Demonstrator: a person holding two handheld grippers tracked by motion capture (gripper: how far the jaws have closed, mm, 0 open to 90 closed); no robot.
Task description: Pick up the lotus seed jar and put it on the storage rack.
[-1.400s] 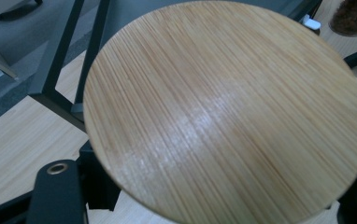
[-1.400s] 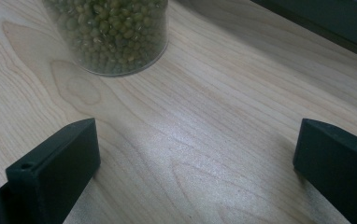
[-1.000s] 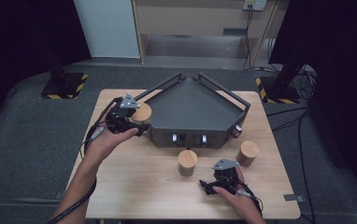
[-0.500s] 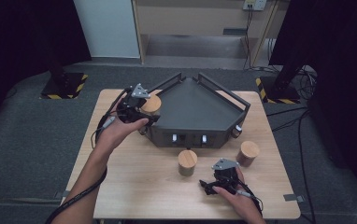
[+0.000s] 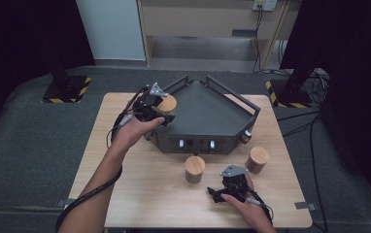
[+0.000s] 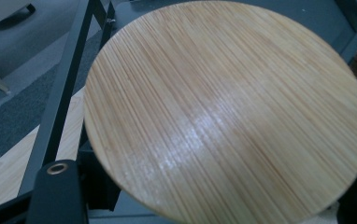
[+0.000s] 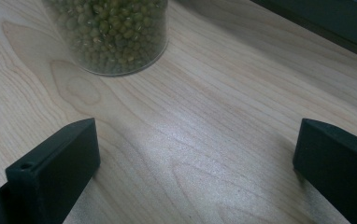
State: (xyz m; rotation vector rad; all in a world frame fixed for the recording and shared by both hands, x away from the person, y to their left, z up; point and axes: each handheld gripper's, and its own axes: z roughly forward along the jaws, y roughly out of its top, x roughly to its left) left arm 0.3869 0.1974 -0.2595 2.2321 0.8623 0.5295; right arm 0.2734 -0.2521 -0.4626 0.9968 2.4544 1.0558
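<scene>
Low in the high view, the right gripper [image 5: 221, 192] rests on the wooden table [image 5: 140, 194], its jaws spread wide with nothing between them; in the right gripper view a glass jar of green beans [image 7: 109, 35] stands just ahead at upper left. Above it, at mid-frame, a bamboo-lidded jar [image 5: 194, 168] and, to its right, a second jar [image 5: 257, 159] stand before the dark tray [image 5: 208, 114]. Farther up, left of centre, the left gripper [image 5: 158, 112] is clamped on a third lidded jar [image 5: 167, 104], carried at the tray's left corner; the bamboo lid [image 6: 223, 112] crowds the left gripper view. My worry: the jar's base may clip the raised rail [image 5: 176, 83] and slip or tip; that rail stands in the way.
</scene>
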